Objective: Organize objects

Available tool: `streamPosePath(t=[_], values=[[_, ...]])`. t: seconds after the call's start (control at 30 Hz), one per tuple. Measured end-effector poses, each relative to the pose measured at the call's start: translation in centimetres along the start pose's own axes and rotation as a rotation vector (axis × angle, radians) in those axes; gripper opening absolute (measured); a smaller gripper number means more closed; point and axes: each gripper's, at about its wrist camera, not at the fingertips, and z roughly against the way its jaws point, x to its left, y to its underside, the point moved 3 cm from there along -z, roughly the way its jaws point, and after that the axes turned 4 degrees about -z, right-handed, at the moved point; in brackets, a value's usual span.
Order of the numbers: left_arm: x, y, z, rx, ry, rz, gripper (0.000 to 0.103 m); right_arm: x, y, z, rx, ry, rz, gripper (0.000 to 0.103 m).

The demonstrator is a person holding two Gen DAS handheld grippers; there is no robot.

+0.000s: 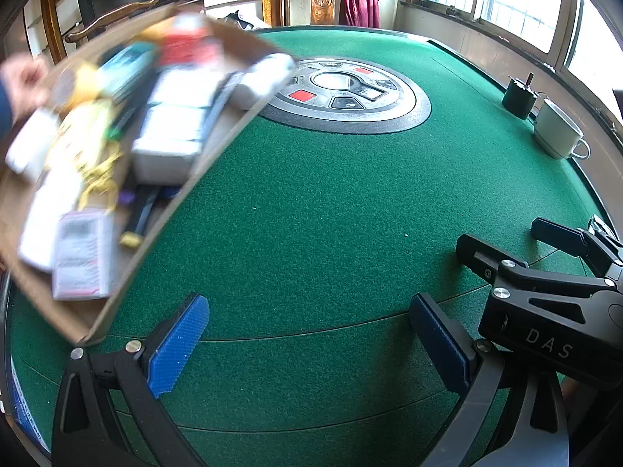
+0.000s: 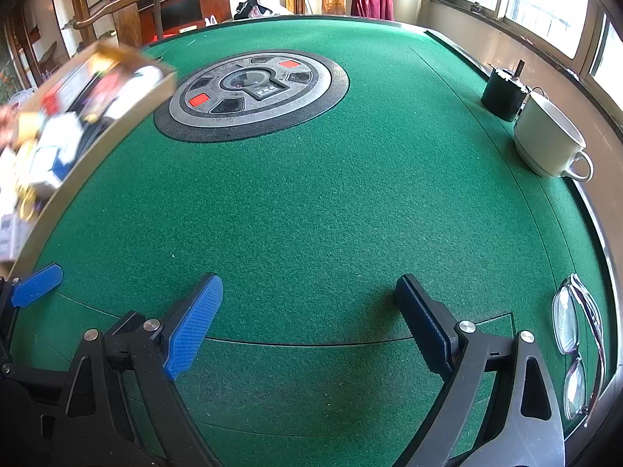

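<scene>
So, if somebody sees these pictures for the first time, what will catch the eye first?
Probably the blurred cardboard box at the left, tilted above the green table and crammed with packets, a hand at its far end. Next, the round grey panel with red buttons at the table's centre. The white cup stands at the right edge and the glasses lie nearer.

We've got a shallow cardboard box (image 1: 218, 144) at the left of the green table (image 1: 331, 202), tilted and blurred. It's crammed with small stuff: white packets (image 1: 175, 124), something red (image 1: 183, 44), a yellow tangle (image 1: 97, 167) (cord or wrapper, we can't tell), and a pink-and-white leaflet (image 1: 81, 257) at the near end. We can't tell whether it's touching the felt.
</scene>
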Motion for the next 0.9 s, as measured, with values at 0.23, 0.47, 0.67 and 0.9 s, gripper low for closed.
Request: streamPosePath(t=[0.23, 0.47, 0.67, 0.9], values=[[0.02, -0.04, 0.02, 0.0, 0.0, 0.0, 0.103, -0.04, 0.05, 0.05, 0.0, 0.0, 0.0, 0.092], [0.1, 0.3, 0.12, 0.0, 0.0, 0.0, 0.103, -0.04, 0.08, 0.05, 0.0, 0.0, 0.0, 0.092], [-0.11, 0.13, -0.06, 0.0, 0.001, -0.002, 0.103, -0.19, 0.09, 0.03, 0.002, 0.006, -0.003, 0.097], [-0.3, -0.14, -0.49, 0.0, 0.001, -0.002, 0.103, -0.69, 0.13, -0.42, 0.013, 0.022, -0.02, 0.103]])
